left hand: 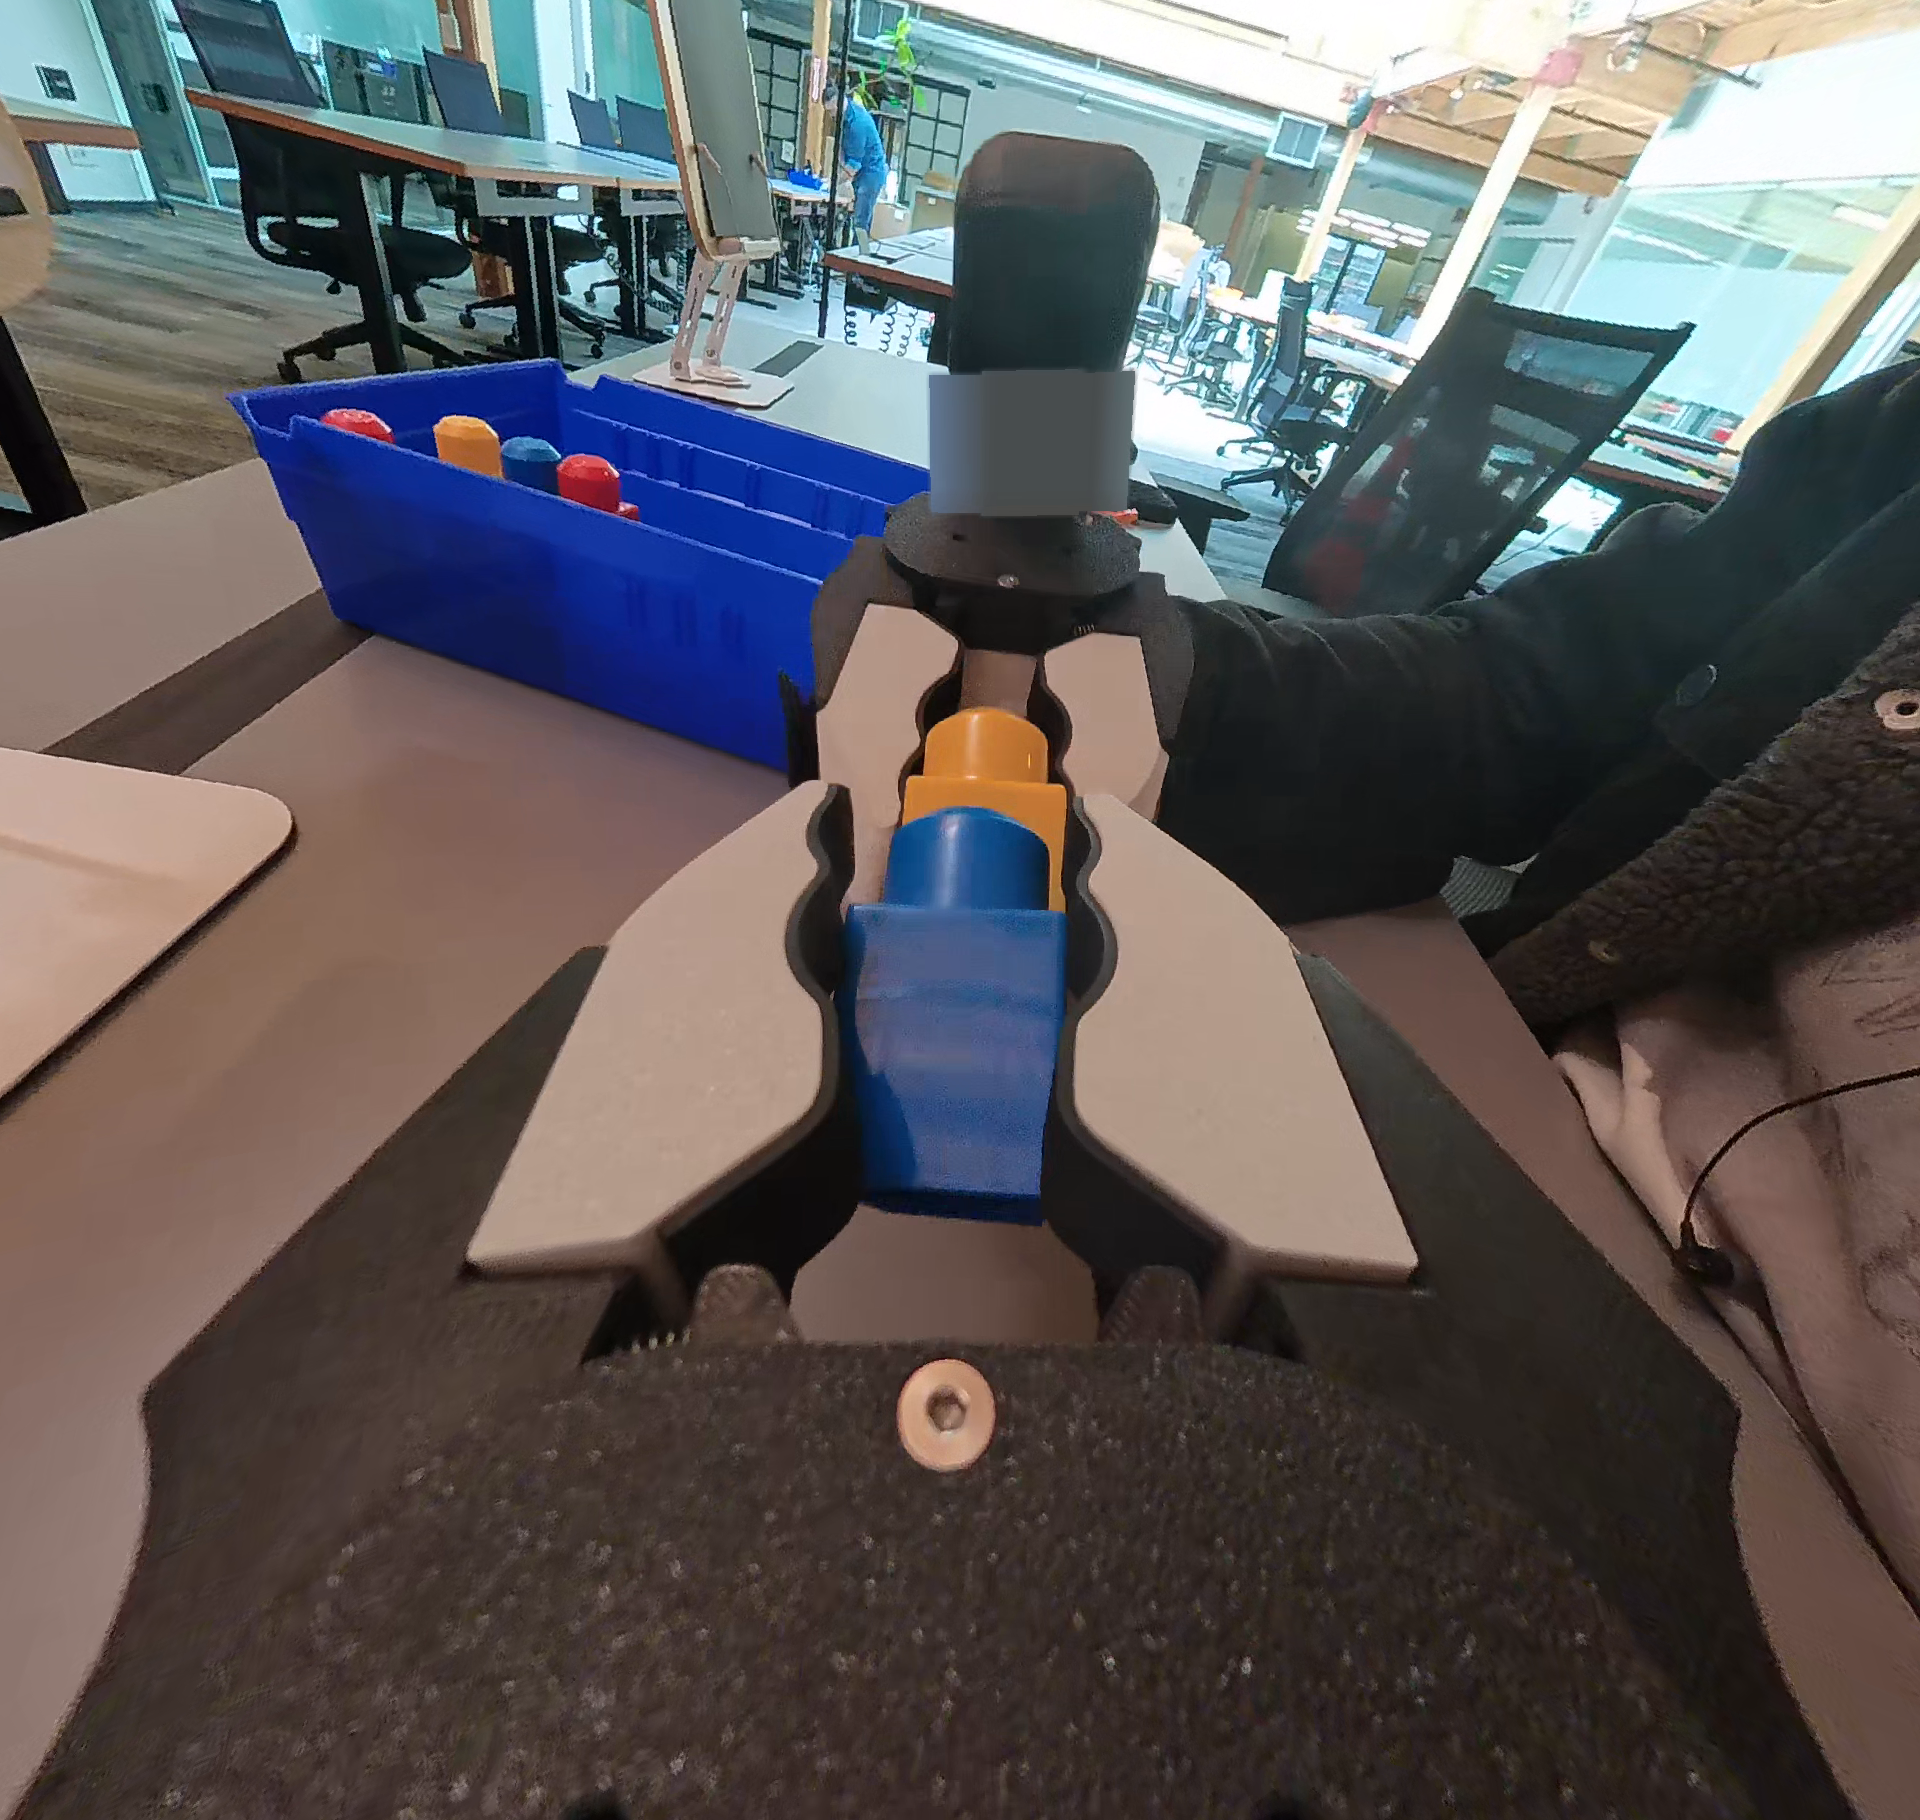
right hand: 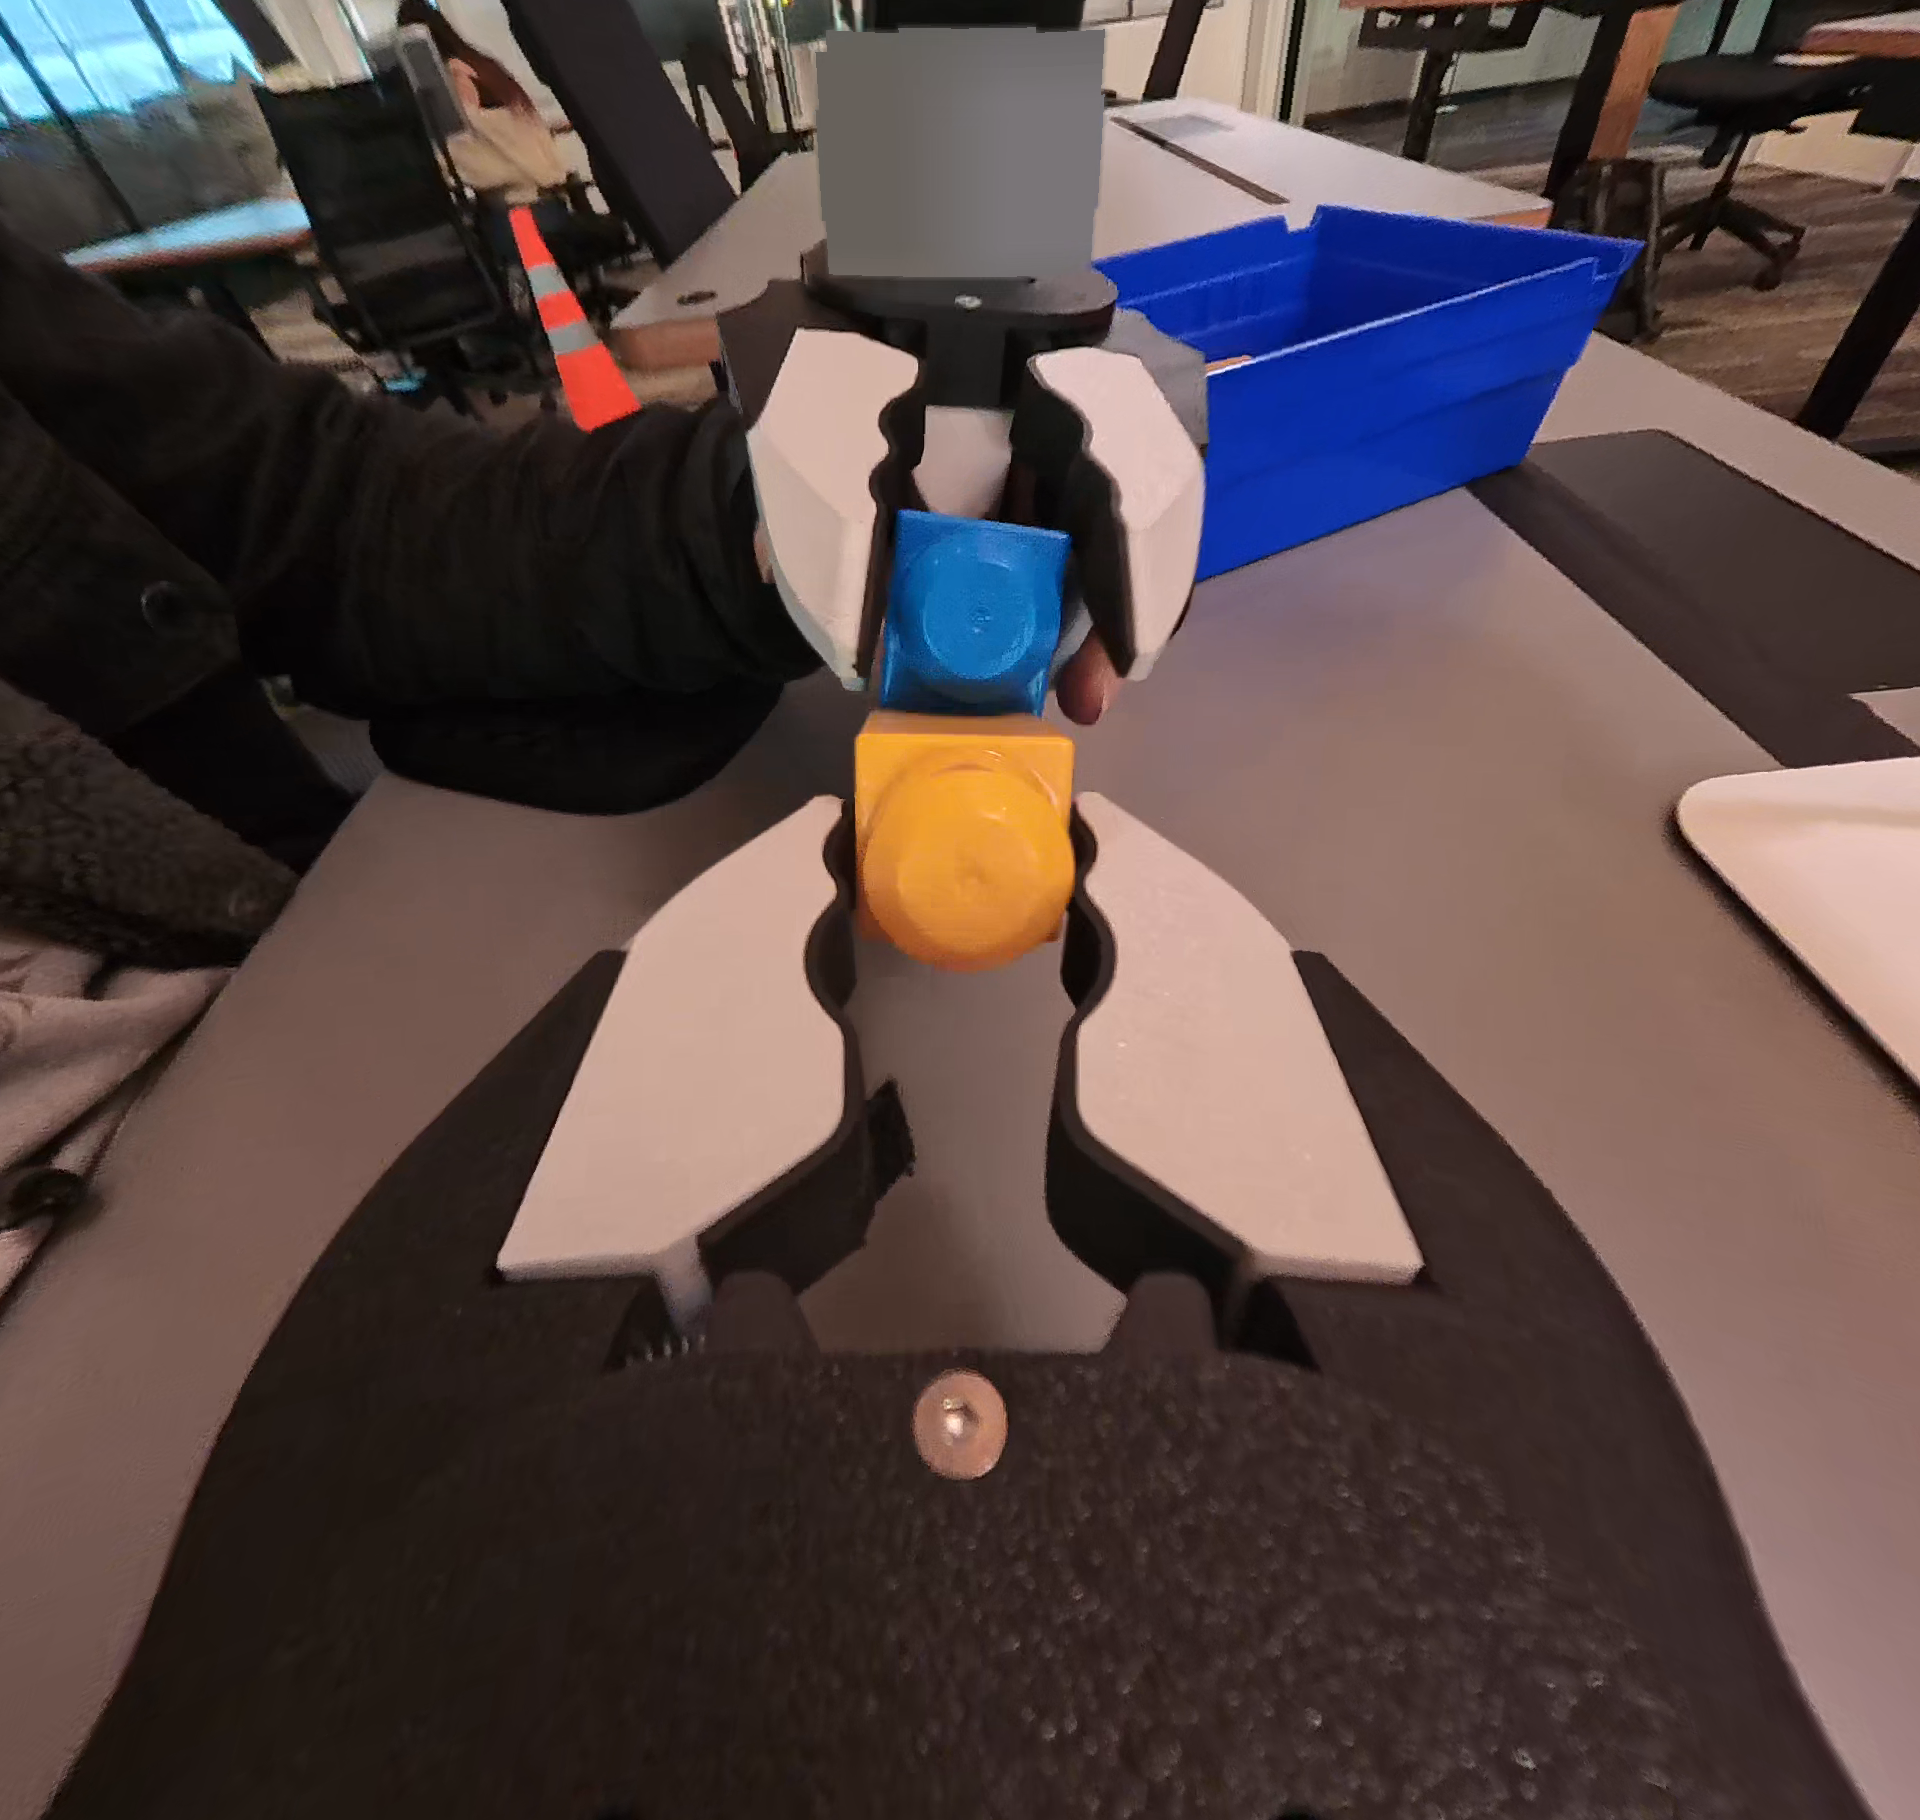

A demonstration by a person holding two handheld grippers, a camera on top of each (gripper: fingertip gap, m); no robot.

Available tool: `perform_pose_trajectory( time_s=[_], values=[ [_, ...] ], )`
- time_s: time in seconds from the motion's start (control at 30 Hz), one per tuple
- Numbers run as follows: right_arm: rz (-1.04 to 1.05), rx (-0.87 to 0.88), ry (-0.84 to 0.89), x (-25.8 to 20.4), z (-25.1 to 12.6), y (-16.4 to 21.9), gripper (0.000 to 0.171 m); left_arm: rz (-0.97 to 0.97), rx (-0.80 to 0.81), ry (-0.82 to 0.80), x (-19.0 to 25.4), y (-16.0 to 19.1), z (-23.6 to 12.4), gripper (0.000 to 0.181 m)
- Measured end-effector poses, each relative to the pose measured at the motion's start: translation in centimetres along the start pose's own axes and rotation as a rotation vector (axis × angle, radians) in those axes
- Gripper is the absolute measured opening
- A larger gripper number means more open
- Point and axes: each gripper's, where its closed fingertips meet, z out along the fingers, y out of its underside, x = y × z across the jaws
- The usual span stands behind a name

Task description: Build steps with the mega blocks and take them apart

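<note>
Your left claw (left hand: 951,991) is pinched on the blue block (left hand: 951,1053), stud pointing away from you. Your right claw (right hand: 966,887) faces it and is pinched on the orange block (right hand: 961,835). The two blocks sit end to end between the claws, held in the air above the desk (left hand: 416,887); they look touching or nearly so, and I can't tell whether they're seated together or just apart.

Progress, as a guess: only this two-block pair is in play, no staircase shows anywhere, so you're either at an early join or pulling apart the last pair. Can't tell which.

Outward from the blue block: the blue bin (left hand: 540,565) is beyond it toward the far desk edge, with red, orange and blue pieces (left hand: 499,456) inside. A pale flat board (left hand: 114,887) lies well off to the side of the block. Your dark sleeve (left hand: 1403,731) runs in behind the right claw.

Nothing blocks the space between the claws; the bin is close, so watch it when you swing out.
</note>
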Motion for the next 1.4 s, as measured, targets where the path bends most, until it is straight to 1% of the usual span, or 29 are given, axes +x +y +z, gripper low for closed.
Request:
perform_pose_trajectory(
  time_s=[0.1,0.13,0.17,0.3,0.57,0.73,0.8,0.83,0.9,0.97,1.0,1.03,1.13,1.23,1.4],
  values=[
    [0.025,-0.012,0.01,0.0,0.4,0.0,0.036,0.025,0.01,-0.017,0.0,-0.5,-0.2,0.039],
    [0.048,-0.015,0.01,0.0,0.7,0.0,0.036,0.032,0.022,-0.028,-0.1,-0.7,-0.4,0.035],
    [0.077,-0.007,0.013,0.0,1.1,0.0,0.036,0.032,0.027,-0.03,-0.1,-0.9,-0.5,0.035],
    [0.203,0.09,0.001,0.2,1.7,-0.9,0.036,0.049,0.057,-0.049,-0.2,-1.8,-1.2,0.034],
    [0.164,0.128,-0.012,-0.1,1.3,-1.5,0.036,0.096,0.069,-0.071,0.1,-2.5,-1.2,0.034],
    [0.144,0.166,-0.02,0.1,0.6,-2.0,0.036,0.099,0.067,-0.116,-0.4,-3.2,-2.0,0.065],
    [0.143,0.192,-0.01,0.4,0.0,-2.4,0.036,0.088,0.04,-0.104,-0.4,-2.9,-2.5,0.073],
    [0.144,0.208,-0.007,0.6,-0.3,-2.6,0.036,0.084,0.023,-0.102,-0.5,-2.7,-2.7,0.073],
    [0.142,0.24,0.005,0.9,-1.0,-3.0,0.036,0.063,-0.02,-0.079,-0.6,-1.8,-2.9,0.07],
    [0.143,0.261,0.005,1.1,-1.4,-3.3,0.036,0.051,-0.054,-0.064,-0.7,-0.8,-2.6,0.059],
    [0.138,0.256,0.007,1.1,-1.4,-3.2,0.036,0.049,-0.078,-0.055,-0.6,-0.2,-2.2,0.051],
    [0.131,0.248,0.009,1.1,-1.4,-3.1,0.036,0.056,-0.093,-0.055,-0.6,0.2,-1.9,0.039],
    [0.129,0.247,0.003,1.1,-1.6,-3.1,0.036,0.04,-0.084,-0.049,-0.5,0.2,-1.5,0.037],
    [0.109,0.228,0.019,1.1,-1.6,-3.0,0.036,0.079,-0.087,-0.073,-0.6,0.1,-1.3,0.037],
    [0.15,0.252,0.006,1.1,-1.7,-3.3,0.036,0.126,-0.05,-0.09,-0.5,-0.3,-1.2,0.037]
  ],
)
